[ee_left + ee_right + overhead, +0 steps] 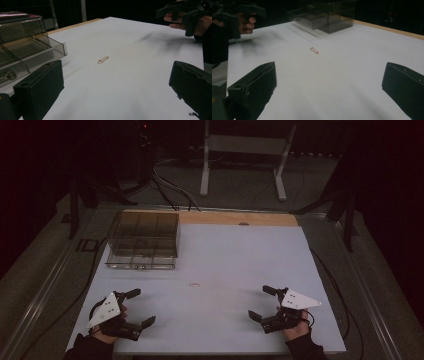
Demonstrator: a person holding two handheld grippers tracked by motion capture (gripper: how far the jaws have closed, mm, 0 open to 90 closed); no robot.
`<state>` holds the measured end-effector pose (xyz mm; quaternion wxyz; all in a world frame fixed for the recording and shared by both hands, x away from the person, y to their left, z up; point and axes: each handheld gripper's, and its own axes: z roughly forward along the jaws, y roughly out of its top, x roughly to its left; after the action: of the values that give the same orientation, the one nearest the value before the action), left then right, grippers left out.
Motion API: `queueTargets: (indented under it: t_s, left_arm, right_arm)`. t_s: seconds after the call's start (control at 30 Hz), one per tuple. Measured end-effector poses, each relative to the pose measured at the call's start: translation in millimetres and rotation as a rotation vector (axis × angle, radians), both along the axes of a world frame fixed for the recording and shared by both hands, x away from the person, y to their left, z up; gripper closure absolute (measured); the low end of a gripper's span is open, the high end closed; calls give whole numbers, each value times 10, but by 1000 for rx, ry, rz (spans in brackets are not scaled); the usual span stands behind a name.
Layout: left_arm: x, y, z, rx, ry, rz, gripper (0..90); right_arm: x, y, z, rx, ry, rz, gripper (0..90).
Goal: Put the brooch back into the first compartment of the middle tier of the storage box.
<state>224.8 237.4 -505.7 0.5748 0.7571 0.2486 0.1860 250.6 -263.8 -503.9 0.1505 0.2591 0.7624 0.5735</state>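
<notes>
Holding a claw in each hand, I have both resting low at the near edge of the white tabletop [235,255]. My left gripper [138,309] sits at the near left corner with its jaws spread wide and nothing between them. My right gripper [262,303] sits at the near right, jaws likewise spread apart and empty. The two point inward, roughly toward each other, well apart across the board.

Between them, a little farther out on the bare white surface, lies a small golden clasp [194,284], thin and pin-like with a row of tiny pale dots along it. It lies flat on its own, touching nothing. From my left gripper view the clasp [103,59] lies ahead between my jaws but well beyond them; from my right gripper view it [314,50] lies the same way.

At the far left of the table stands a smoky transparent organizer box [144,239], divided inside into compartments and sitting on the white surface near the strip of wooden table edge [240,218]. In my left gripper view the organizer box [25,45] shows drawer-like trays, one pulled out toward the clasp; a small metallic item lies in a lower front compartment, but I cannot tell what it is. The other compartments look dark and I cannot make out their contents. In my right gripper view the box [324,15] stands beyond the clasp.
</notes>
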Motion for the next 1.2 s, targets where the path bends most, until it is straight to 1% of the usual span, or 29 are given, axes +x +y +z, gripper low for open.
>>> queueTargets:
  t_s: [0.03,0.13,0.2,0.23,0.27,0.3,0.33,0.4,0.43,0.57,0.63,0.7,0.73,0.77,0.9,1.03,1.1,1.2]
  left_arm:
    - [-5,0,-7,15,4,2,3]
    - [-7,-7,0,22,-2,-1,3]
    - [-8,-9,-3,21,2,-1,3]
    - [-1,-19,-6,33,6,-7,3]
    - [-1,-19,-6,33,6,-7,3]
    - [10,-36,1,40,4,-18,3]
    - [10,-36,1,40,4,-18,3]
    - [8,-50,-6,41,14,-28,3]
    - [-1,-60,-10,54,19,-34,3]
    - [-15,-54,12,48,7,-38,3]
    - [-12,-54,15,50,8,-39,3]
    - [-4,-53,19,46,8,-46,3]
    - [-1,-52,19,48,10,-46,3]
    - [4,-57,21,46,27,-50,3]
    - [8,-75,38,47,29,-56,3]
    - [6,-89,60,44,27,-61,3]
    - [16,-96,103,29,27,-66,3]
    - [18,-97,123,33,31,-73,3]
  right_arm:
    - [2,15,-4,-7,4,7,0]
    - [4,29,-9,-16,3,11,0]
    - [13,31,-13,-15,6,10,0]
    - [29,35,-24,-18,12,8,0]
    - [30,34,-31,-22,14,8,0]
    - [30,33,-39,-30,17,7,0]
    - [29,28,-42,-39,16,7,0]
    - [24,24,-35,-40,14,6,0]
    - [-1,17,-7,-28,-1,2,0]
    - [-7,15,2,-35,-6,-9,0]
    - [-5,19,-1,-34,-2,-11,0]
    - [-6,27,-3,-46,-5,-11,0]
    - [-6,30,-1,-45,-5,-9,0]
    - [-8,33,-1,-46,-4,-11,0]
    - [-16,42,2,-54,-2,-13,0]
    - [-26,46,6,-48,-1,-11,0]
    - [-26,51,7,-53,-2,-12,0]
    - [-24,52,8,-53,1,-14,0]
